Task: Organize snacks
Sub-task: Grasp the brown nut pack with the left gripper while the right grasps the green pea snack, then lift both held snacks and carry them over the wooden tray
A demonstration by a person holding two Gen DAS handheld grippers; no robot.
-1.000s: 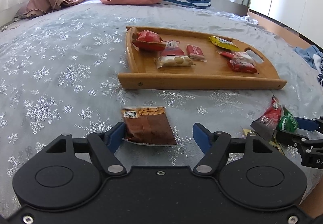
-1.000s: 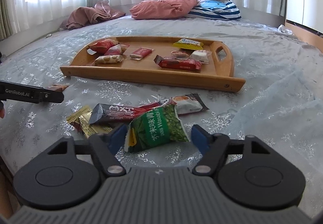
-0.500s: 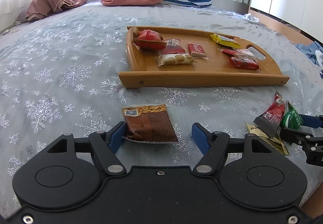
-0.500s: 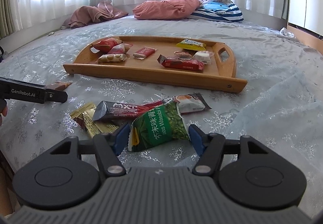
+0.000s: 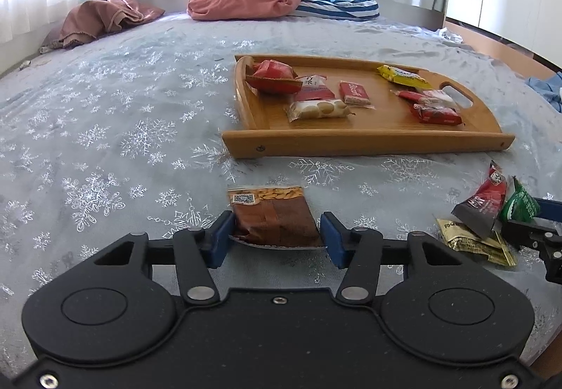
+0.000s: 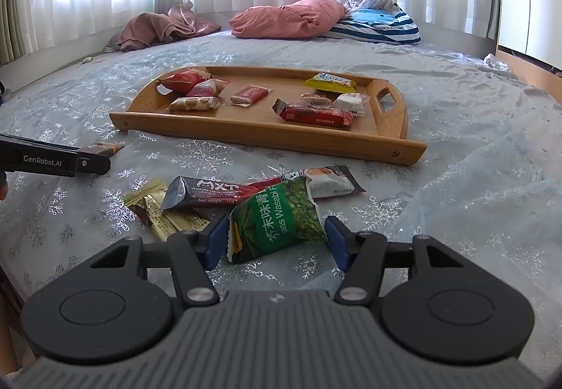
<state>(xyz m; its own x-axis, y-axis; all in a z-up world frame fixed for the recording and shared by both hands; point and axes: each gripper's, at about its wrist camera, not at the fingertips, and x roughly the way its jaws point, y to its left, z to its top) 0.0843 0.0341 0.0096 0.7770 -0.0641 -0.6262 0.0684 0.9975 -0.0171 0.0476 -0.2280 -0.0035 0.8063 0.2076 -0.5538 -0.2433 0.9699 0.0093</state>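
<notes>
Both grippers have narrowed onto their packets since the earlier frames, with the hands otherwise in place. Left gripper has just been closing; its blue pads now sit against both side edges of the brown nut packet, which lies flat at lower centre of the left view, long axis running away from the camera, clear window end toward the wooden tray. Right gripper has also just been closing; the left pad touches the green wasabi pea packet, while a slight gap appears to remain at the right pad, so a firm grip cannot be confirmed. That packet sits at lower centre of the right view, tilted, long axis leaning toward upper right. Just behind it lie a dark bar wrapper, a gold sachet and a white-ended packet, partly overlapped by it. Farther up the frame, the tray rests on the snowflake bedspread holding several red, yellow and pale snacks; its near wall stands between both packets and the tray floor.
</notes>
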